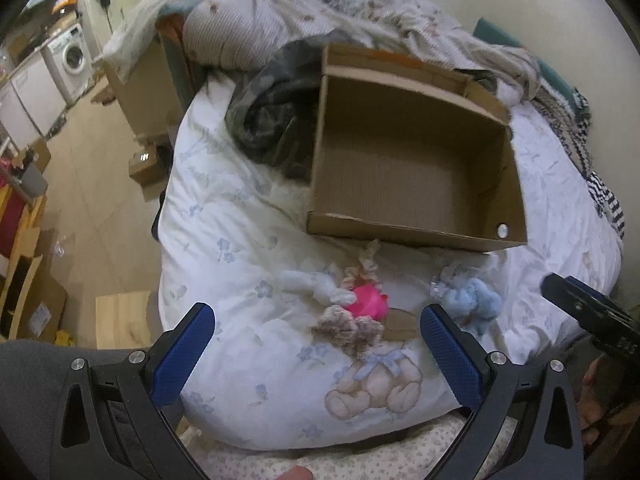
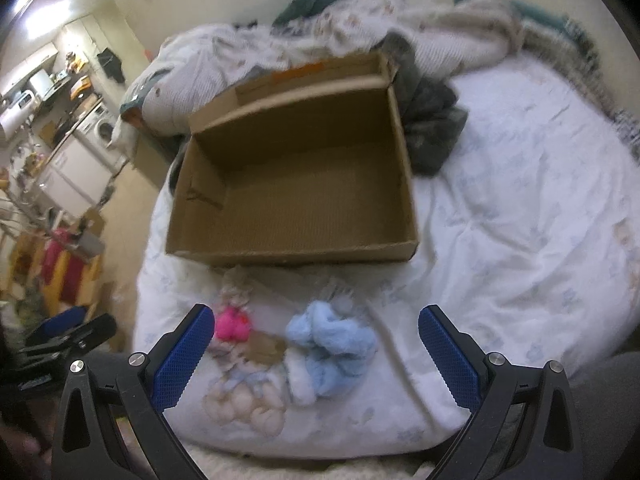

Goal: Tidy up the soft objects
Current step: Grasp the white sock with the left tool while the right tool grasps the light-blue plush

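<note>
Cardboard box (image 1: 412, 168) sits on the white floral duvet (image 1: 224, 208), open top up, nothing visible inside. All places below are given relative to this box.

Soft objects lie in a loose row just off the box's near wall, on the duvet, none in the box yet:
- pink soft item (image 1: 366, 300) in front of the near wall, toward its left half; a frilly beige scrunchie-like piece (image 1: 348, 326) touches it on the near side, and another runs from it up toward the box wall.
- white fluffy piece (image 1: 316, 286) just left of the pink one.
- pale blue fluffy item (image 2: 328, 340) in front of the near wall, toward its right half. Its long axis runs roughly diagonal, away from the box toward the camera. A white fluffy strip lies against its near-left edge.
- small brown card scrap between pink and blue.

Left gripper (image 1: 316, 332): jaws spread wide, holding nothing, hovering over the pink/beige cluster.
Right gripper (image 2: 312, 336): jaws spread wide, holding nothing; the blue item falls between the fingers in view. Right wrist view is motion-blurred.

Judgement: blue item is nearer the right gripper, pink cluster nearer the left. Either pick then travels straight forward over the near wall. Contact height cannot be read from these views.
</note>
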The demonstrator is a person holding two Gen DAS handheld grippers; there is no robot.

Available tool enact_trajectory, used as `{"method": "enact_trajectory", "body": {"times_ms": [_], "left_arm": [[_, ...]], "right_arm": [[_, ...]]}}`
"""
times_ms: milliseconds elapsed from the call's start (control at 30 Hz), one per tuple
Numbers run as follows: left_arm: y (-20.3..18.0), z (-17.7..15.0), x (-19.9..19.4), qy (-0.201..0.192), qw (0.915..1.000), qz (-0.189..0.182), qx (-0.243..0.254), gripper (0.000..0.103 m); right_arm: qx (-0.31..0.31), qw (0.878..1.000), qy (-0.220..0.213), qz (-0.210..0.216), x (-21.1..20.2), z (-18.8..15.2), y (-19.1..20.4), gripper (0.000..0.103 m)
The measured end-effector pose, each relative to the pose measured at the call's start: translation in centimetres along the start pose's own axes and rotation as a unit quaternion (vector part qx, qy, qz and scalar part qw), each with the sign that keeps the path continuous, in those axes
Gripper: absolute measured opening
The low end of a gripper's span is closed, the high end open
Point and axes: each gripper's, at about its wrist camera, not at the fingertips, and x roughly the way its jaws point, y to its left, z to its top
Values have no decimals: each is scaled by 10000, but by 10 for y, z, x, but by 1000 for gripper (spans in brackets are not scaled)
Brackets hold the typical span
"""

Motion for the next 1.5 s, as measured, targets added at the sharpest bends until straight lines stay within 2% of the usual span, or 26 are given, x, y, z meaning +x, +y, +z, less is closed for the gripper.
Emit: {"method": "enact_trajectory", "body": {"times_ms": [100,233,300,333,433,633,767,967,1167,1200,1267,1333,1400,1467,1500], "left_arm": [[18,17,17,319,9989,320,-150,103],[40,32,45,671,9960,354,-469,100],[43,36,64,954,9936,253,-542,85],[43,37,75,1112,9920,229,-558,83],[42,39,103,1411,9879,256,-597,83],[37,36,144,1824,9792,-43,-887,83],[25,33,162,1985,9775,-110,-707,81],[9,30,186,2104,9765,-137,-440,64],[11,28,197,2165,9752,-131,-449,24],[12,29,196,2136,9757,-165,-460,24],[19,31,186,2060,9772,-186,-477,24],[22,31,174,1944,9795,-177,-489,23],[29,33,167,1832,9815,-140,-546,23],[33,34,158,1754,9827,-75,-585,23],[34,36,153,1721,9833,-29,-589,23]], "right_arm": [[35,9993,319,181,9,10,-8,103],[29,9974,685,214,25,21,-14,103],[-116,9967,802,106,32,26,-14,103],[-167,9967,788,96,34,27,-14,103],[-115,9959,882,159,44,30,-19,103],[91,9941,1049,257,62,22,-29,102],[158,9929,1128,351,67,22,-32,98],[420,9904,1253,397,77,21,-40,98],[286,9826,1796,391,102,11,-37,98],[199,9811,1885,393,107,8,-33,96],[7,9789,2014,332,115,4,-25,90],[-161,9782,2051,273,121,2,-18,88],[-287,9786,2024,252,122,0,-14,80],[-441,9784,2004,245,122,-1,-9,50],[-469,9783,1999,259,123,-1,-6,42]]}}
